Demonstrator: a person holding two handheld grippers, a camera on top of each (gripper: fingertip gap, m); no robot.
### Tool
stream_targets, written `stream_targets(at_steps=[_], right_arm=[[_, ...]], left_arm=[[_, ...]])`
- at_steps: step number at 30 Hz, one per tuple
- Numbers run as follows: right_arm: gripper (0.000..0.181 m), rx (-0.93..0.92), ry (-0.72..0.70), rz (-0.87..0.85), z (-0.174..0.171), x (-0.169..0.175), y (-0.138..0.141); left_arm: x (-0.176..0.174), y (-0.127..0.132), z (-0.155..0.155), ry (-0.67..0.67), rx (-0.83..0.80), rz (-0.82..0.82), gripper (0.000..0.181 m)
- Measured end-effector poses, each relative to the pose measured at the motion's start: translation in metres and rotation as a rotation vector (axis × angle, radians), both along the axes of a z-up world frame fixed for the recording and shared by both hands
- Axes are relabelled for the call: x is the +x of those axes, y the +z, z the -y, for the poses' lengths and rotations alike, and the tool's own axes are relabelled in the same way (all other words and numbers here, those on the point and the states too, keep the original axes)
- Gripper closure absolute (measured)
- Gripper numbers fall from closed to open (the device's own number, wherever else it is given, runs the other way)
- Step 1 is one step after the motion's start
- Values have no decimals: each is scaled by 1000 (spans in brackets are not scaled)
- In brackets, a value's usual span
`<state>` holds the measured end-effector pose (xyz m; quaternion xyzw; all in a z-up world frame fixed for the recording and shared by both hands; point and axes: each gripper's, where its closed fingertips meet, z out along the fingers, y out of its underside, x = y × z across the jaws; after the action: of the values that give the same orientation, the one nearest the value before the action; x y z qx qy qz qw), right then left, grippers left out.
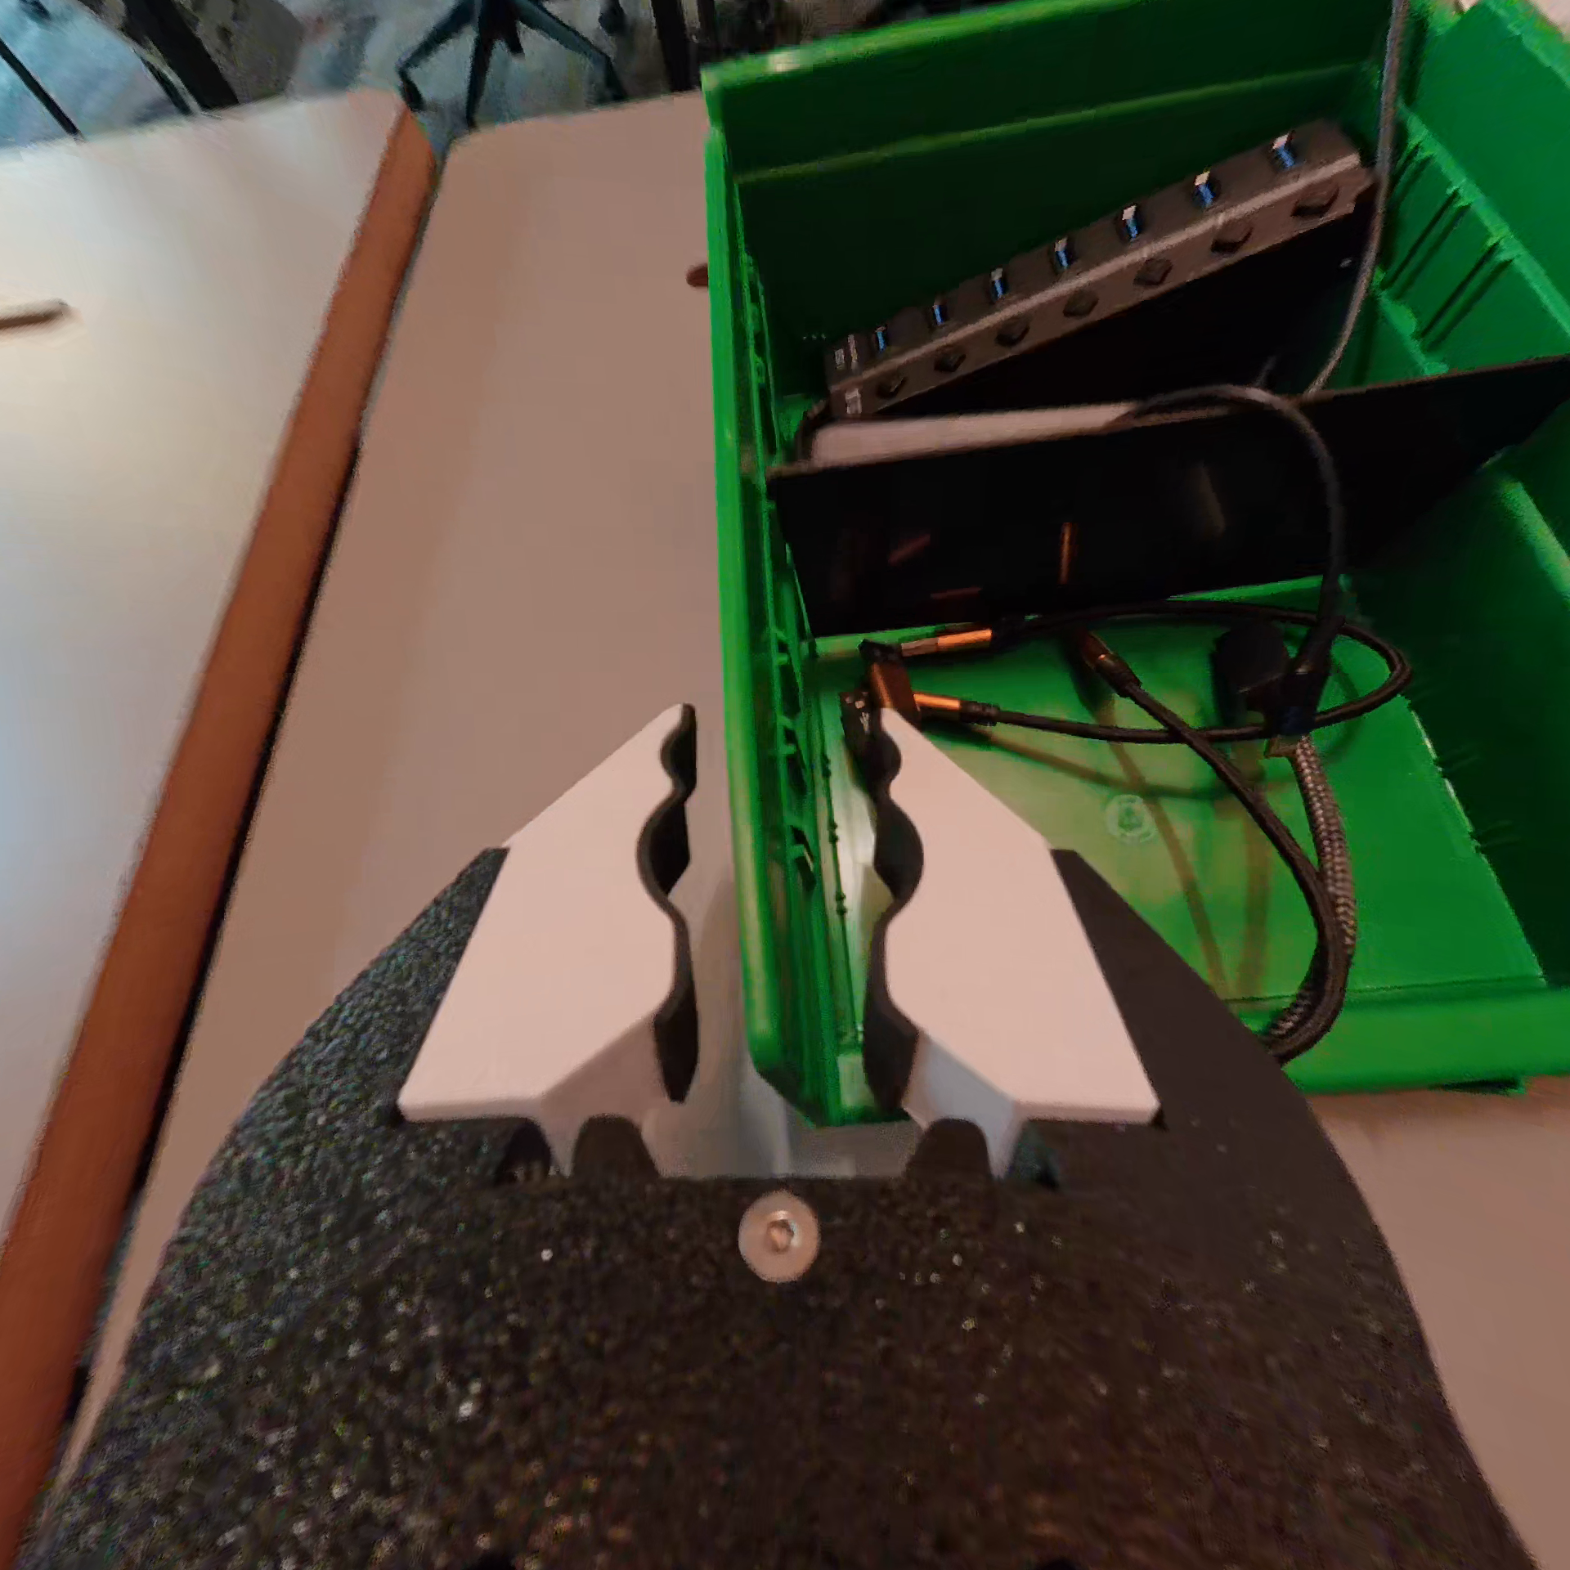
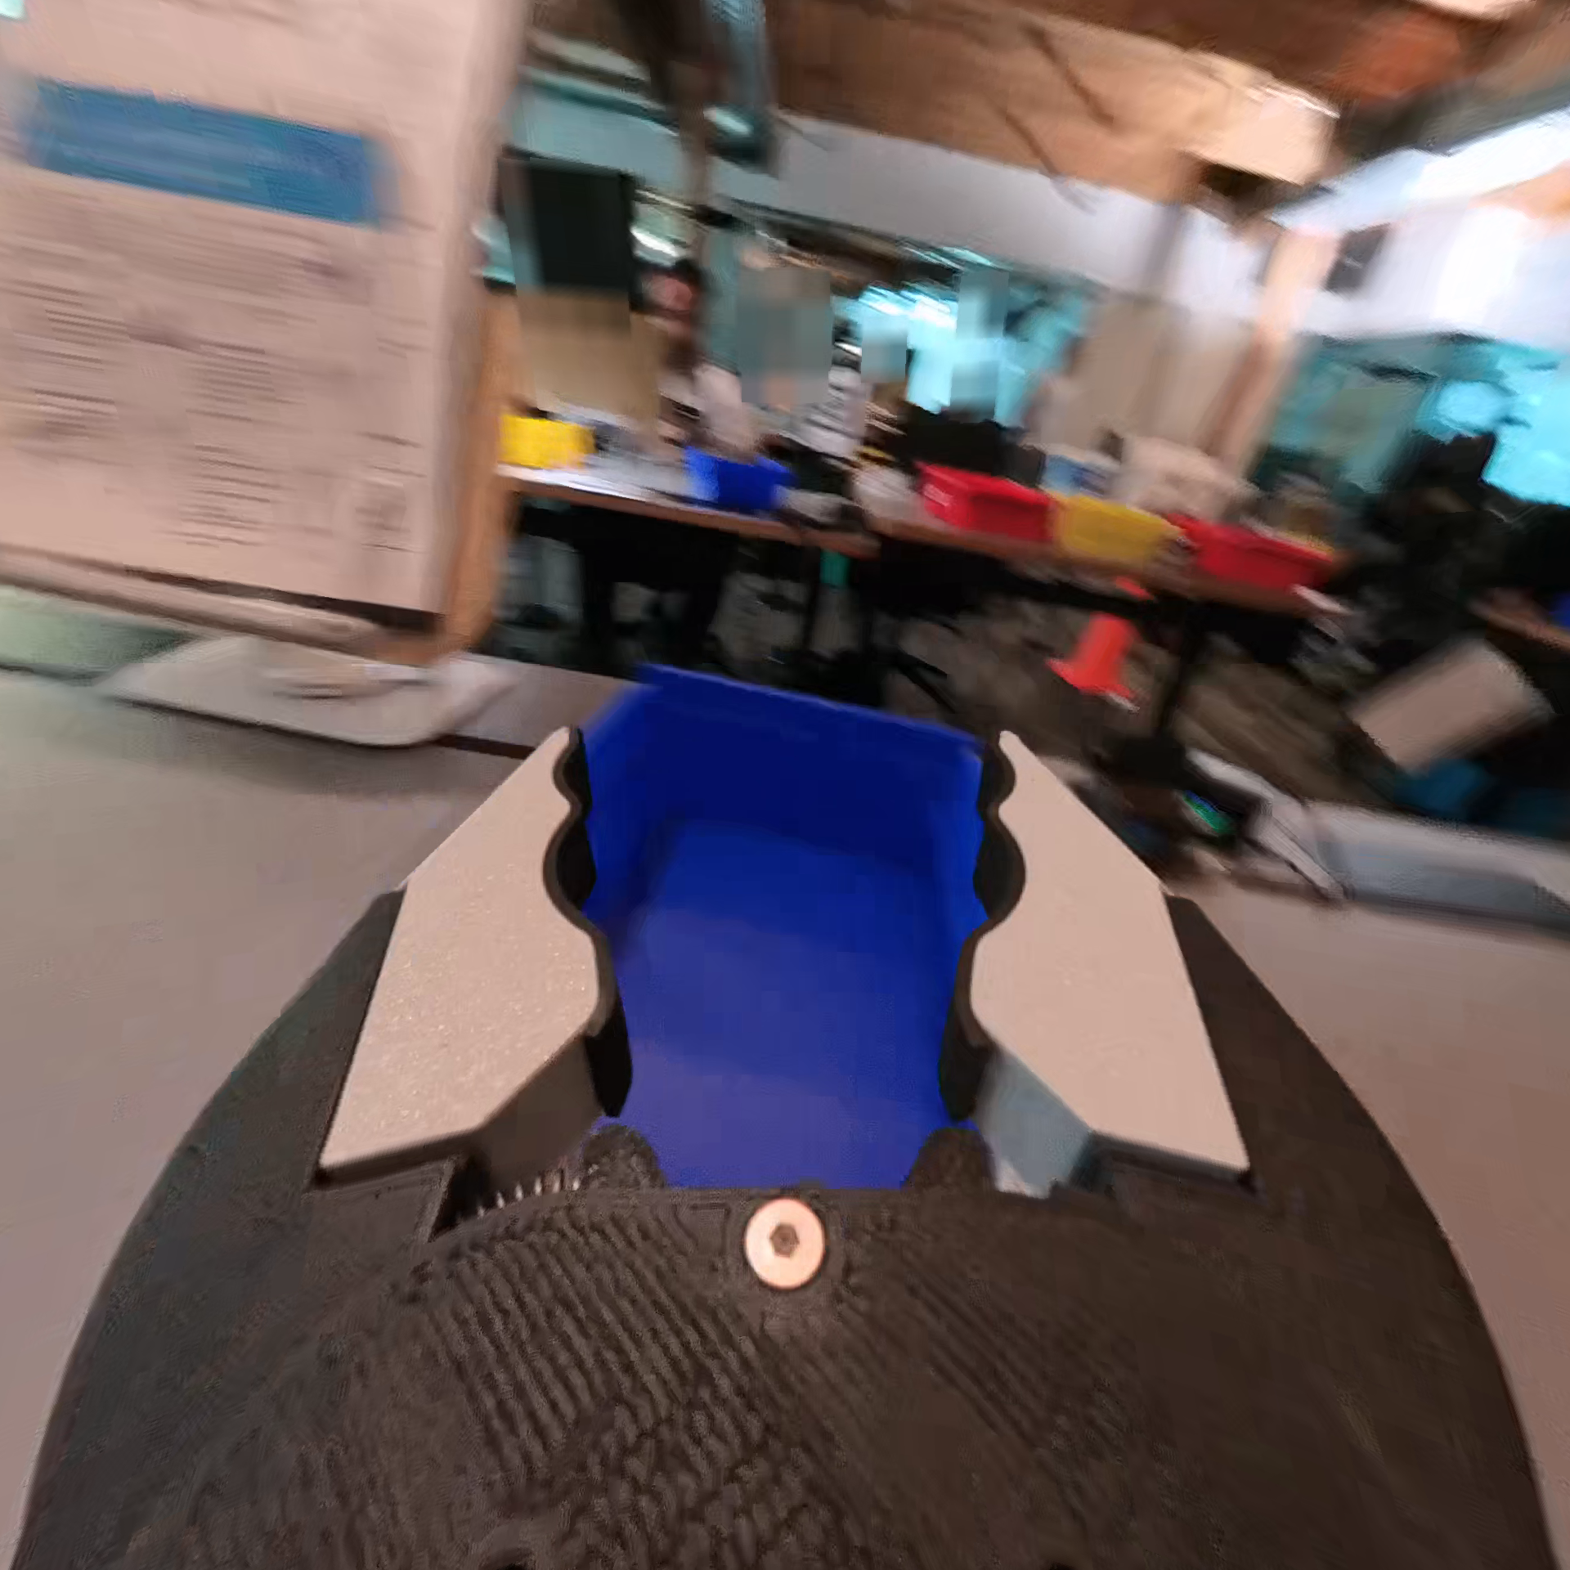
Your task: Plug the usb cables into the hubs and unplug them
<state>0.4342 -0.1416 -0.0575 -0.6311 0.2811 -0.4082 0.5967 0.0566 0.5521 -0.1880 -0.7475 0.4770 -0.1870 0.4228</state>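
1. On the pale tabletop (image 1: 544, 595) in the left wrist view we see a green bin (image 1: 765, 849) standing to the right, its left wall running between the fingers of our left gripper (image 1: 786, 722).
2. That gripper is released: its jaws stand apart, one outside the bin wall and one inside, and we cannot tell whether either touches the wall.
3. In the bin's far compartment a long black hub (image 1: 1104, 272) leans tilted, its row of blue ports facing up, with a white flat device (image 1: 960, 437) just near of it.
4. A black divider (image 1: 1062, 535) crosses the bin, and a dark cable (image 1: 1325, 527) arches over it.
5. In the near compartment the usb cables (image 1: 1104, 722) lie loose on the green floor, their plugs (image 1: 888, 680) gathered at the left wall, just beyond the inner fingertip.
6. A thicker braided cable (image 1: 1325, 917) droops over the bin's near rim.
7. A brown strip (image 1: 221, 705) separates our tabletop from a second pale surface at the left.
8. In the right wrist view our right gripper (image 2: 786, 748) is unclenched and holds nothing; a blue bin (image 2: 782, 849) shows between its fingers, on a grey table (image 2: 212, 892).
9. The room beyond is blurred: a large cardboard box (image 2: 221, 323) at far left, long tables (image 2: 977, 552) bearing red, yellow and blue bins, and an orange cone (image 2: 1096, 654) on the floor.
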Motion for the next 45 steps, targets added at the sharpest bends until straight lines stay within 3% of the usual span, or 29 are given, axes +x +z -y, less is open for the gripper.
stream_targets(at_steps=[1, 4, 7, 12, 16, 21, 25, 29, 32, 35, 40, 45], right_arm=[[89, -24, 126, 23, -33, -19, 8], [82, -90, 481, 33, -126, -78, 5], [83, -117, 755, 21, -202, -128, -17], [84, -184, 779, 4, -265, -142, -53], [87, -238, 727, 54, -267, -138, -69], [89, -184, 690, -23, -256, -121, -84], [89, -134, 665, -58, -251, -112, -83], [92, -148, 630, -72, -248, -107, -86], [93, -98, 635, -116, -248, -108, -85], [95, -103, 618, -97, -246, -106, -83], [96, -118, 608, -114, -244, -102, -89], [99, -106, 607, -104, -244, -103, -87]], left_arm=[[2, 13, 1, -11, 38, 5, 140], [25, 49, 22, -188, 105, 16, 136], [54, 59, 39, -422, 131, -119, 131], [106, 59, 30, -616, 347, -387, 123], [154, 35, 36, -712, 373, -483, 122], [191, -12, 32, -782, 453, -683, 124], [207, -34, 32, -773, 458, -741, 128], [216, -34, 22, -688, 561, -749, 137], [218, -29, 20, -634, 645, -704, 146], [217, -6, 19, -557, 758, -583, 158], [204, 35, 10, -422, 803, -363, 159], [191, 77, 24, -406, 807, -153, 159]])
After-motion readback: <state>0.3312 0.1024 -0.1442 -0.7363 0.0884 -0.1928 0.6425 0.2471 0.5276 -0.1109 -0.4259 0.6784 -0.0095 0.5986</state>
